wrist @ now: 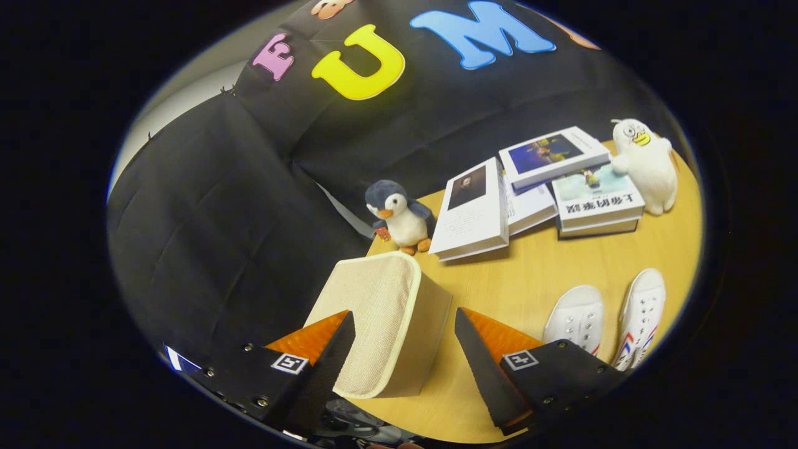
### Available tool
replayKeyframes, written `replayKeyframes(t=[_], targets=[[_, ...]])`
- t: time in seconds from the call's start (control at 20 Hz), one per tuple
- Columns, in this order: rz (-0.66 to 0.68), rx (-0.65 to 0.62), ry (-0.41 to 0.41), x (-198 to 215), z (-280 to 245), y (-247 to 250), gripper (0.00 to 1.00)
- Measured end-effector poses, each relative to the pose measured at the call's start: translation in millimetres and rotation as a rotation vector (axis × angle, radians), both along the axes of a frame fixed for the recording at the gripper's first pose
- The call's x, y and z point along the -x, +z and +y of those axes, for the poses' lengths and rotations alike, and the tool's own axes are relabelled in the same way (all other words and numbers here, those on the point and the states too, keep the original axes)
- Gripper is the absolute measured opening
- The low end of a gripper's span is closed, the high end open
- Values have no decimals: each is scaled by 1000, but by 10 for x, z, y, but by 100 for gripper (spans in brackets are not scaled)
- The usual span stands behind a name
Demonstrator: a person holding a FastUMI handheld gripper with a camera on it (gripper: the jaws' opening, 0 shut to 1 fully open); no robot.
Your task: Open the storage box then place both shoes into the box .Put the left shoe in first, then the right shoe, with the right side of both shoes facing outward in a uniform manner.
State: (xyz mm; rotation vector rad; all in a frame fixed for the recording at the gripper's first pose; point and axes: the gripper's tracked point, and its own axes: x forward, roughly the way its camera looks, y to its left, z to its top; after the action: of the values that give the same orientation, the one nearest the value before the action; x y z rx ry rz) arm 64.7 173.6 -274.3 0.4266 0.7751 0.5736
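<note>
A beige fabric storage box [380,318] with a pale trimmed lid stands on the wooden table [530,274], its lid closed. My gripper [405,349] is open, and the box's near end sits in the gap between the two fingers without being pressed. One finger [324,349] lies along the lid side, the other finger [480,362] stands off the box's side wall. Two white canvas shoes lie side by side beyond that finger: one shoe [576,318] nearer the box, the other shoe [642,315] with striped trim farther out.
A penguin plush [399,215] stands just behind the box. Several books [474,212] lie stacked and spread farther back, with a white duck plush [642,165] beside them. Black cloth walls close the booth behind the table.
</note>
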Motion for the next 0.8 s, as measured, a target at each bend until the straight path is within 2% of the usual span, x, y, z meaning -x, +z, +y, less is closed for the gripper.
replayKeyframes(t=[0.3, 0.45, 0.65, 0.75, 0.8], targets=[[191, -168, 69, 57, 396, -529, 98], [268, -275, 78, 67, 536, -681, 98], [367, -447, 71, 67, 694, -678, 97], [403, -485, 67, 71, 719, -628, 97], [417, -488, 69, 93, 750, -609, 89]])
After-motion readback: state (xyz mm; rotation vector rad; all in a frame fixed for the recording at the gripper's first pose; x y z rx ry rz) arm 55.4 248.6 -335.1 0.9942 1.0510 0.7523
